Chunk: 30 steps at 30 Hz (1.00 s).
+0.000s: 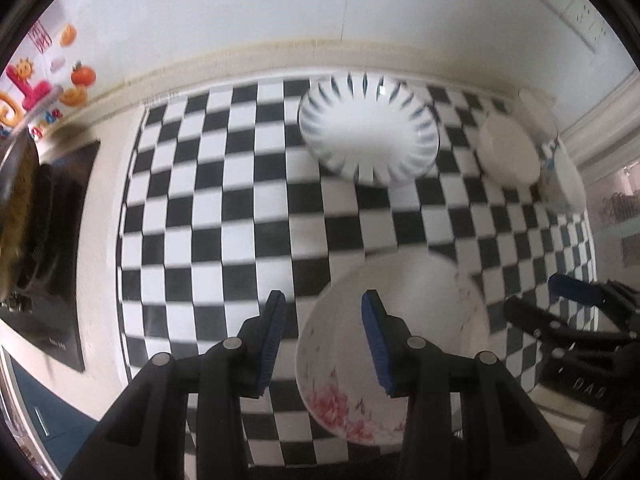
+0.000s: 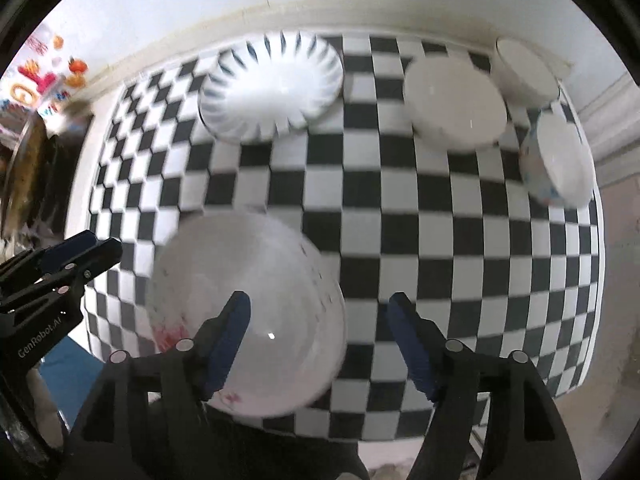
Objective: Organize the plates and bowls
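A white bowl with pink flowers sits on the checkered mat near its front edge. My left gripper hangs above the bowl's left rim, its jaws a small way apart with nothing gripped; in the right wrist view the left gripper is off the bowl's left side. My right gripper stands wide open above the bowl's right rim, holding nothing. A blue-striped plate lies at the back of the mat.
At the back right stand a white dish, a second white dish and a patterned bowl. A black stove top with a pan lies left of the mat. A white wall runs behind.
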Each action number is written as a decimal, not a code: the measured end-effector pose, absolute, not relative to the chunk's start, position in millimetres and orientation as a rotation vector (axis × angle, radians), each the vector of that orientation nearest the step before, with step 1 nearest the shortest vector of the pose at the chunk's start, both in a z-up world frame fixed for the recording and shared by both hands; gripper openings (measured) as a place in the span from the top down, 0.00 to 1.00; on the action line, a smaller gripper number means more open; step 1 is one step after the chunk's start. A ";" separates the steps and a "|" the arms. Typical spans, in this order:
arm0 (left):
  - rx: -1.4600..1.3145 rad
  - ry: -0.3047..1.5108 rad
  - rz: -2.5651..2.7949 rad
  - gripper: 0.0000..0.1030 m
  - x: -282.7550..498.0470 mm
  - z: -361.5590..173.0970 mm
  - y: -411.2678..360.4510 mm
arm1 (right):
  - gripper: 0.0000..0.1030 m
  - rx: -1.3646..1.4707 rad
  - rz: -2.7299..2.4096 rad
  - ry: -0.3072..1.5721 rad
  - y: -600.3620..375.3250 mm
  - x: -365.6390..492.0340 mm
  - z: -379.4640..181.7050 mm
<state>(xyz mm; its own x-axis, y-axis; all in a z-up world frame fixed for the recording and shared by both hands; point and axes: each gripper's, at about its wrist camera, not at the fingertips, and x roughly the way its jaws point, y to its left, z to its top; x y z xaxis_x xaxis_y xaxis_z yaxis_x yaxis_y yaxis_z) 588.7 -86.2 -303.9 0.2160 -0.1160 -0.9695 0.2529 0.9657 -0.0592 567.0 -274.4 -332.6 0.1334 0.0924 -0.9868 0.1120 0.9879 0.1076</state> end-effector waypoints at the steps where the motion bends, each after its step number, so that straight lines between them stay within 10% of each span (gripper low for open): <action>1: 0.121 1.321 -0.255 0.64 595.0 -304.3 -88.7 | 0.27 0.173 -0.017 1.426 -274.2 570.4 -328.9; 14: 0.098 1.256 -0.189 0.64 690.4 -300.3 -88.1 | 0.24 0.182 0.028 1.331 -263.8 650.2 -312.4; 30: -0.092 1.565 -0.285 0.64 781.8 -417.3 -102.5 | 0.31 0.306 0.074 1.516 -305.3 809.6 -409.8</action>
<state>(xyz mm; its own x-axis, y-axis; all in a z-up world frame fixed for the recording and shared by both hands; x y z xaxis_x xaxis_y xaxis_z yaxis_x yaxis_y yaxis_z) 781.8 -102.5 -417.3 -0.0189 -0.2368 -0.9714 0.1206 0.9639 -0.2373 809.6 -305.3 -409.8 0.0604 0.2368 -0.9697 0.1411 0.9597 0.2432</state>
